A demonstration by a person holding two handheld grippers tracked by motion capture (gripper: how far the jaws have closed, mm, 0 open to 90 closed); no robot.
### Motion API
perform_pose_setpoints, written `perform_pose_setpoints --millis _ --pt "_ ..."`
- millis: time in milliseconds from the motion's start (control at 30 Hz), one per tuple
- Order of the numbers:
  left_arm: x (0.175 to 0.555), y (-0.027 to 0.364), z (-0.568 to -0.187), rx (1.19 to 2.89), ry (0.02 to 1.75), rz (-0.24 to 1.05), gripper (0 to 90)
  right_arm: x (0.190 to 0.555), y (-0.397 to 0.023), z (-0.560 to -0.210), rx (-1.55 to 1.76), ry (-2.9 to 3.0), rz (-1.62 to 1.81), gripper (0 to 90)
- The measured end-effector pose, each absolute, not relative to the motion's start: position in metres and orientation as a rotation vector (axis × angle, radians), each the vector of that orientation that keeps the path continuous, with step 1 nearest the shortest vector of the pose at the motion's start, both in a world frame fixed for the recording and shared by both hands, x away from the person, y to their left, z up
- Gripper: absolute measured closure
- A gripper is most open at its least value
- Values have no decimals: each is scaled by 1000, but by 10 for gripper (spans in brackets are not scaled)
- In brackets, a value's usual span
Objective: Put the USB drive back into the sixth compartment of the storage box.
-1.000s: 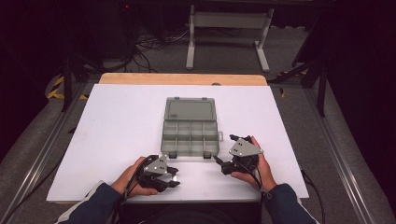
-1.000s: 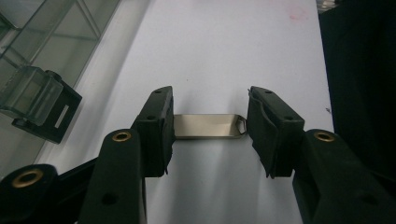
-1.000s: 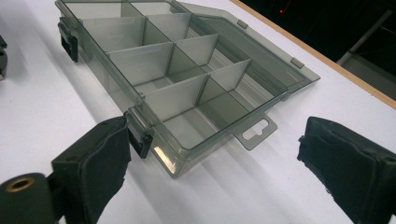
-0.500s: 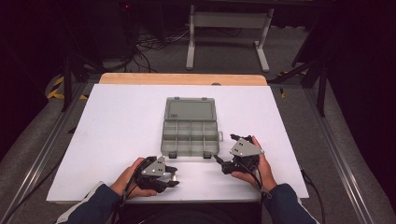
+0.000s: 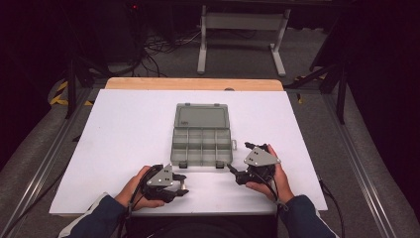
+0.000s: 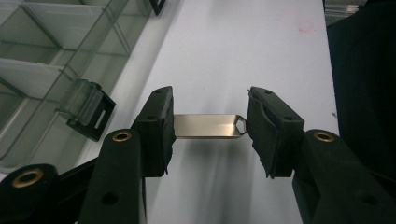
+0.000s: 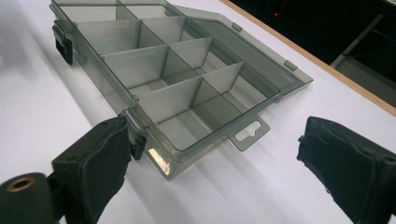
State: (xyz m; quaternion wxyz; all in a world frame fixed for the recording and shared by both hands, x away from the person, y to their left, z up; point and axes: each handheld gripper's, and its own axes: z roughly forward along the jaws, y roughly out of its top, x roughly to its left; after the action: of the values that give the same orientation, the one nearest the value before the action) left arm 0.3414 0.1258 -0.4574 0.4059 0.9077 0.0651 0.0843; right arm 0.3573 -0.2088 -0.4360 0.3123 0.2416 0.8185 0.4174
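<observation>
White table [image 5: 124, 144] occupies the centre of the frame, with a wooden strip [image 5: 193, 84] along its far edge. An open grey compartment box [image 5: 202, 146] lies at mid-frame, lid [image 5: 201, 117] folded flat toward the top. Left gripper [image 5: 181, 184] rests at lower left of the box, right gripper [image 5: 232, 168] at lower right, close to the box's near right corner. Each is held by a hand entering from the bottom edge
</observation>
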Motion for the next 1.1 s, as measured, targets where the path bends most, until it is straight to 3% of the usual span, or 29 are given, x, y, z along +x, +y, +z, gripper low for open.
perform_pose_setpoints --millis 1100 --pt "343 147 -438 2189 225 322 531 358 -209 -436 641 2153 1103 93"
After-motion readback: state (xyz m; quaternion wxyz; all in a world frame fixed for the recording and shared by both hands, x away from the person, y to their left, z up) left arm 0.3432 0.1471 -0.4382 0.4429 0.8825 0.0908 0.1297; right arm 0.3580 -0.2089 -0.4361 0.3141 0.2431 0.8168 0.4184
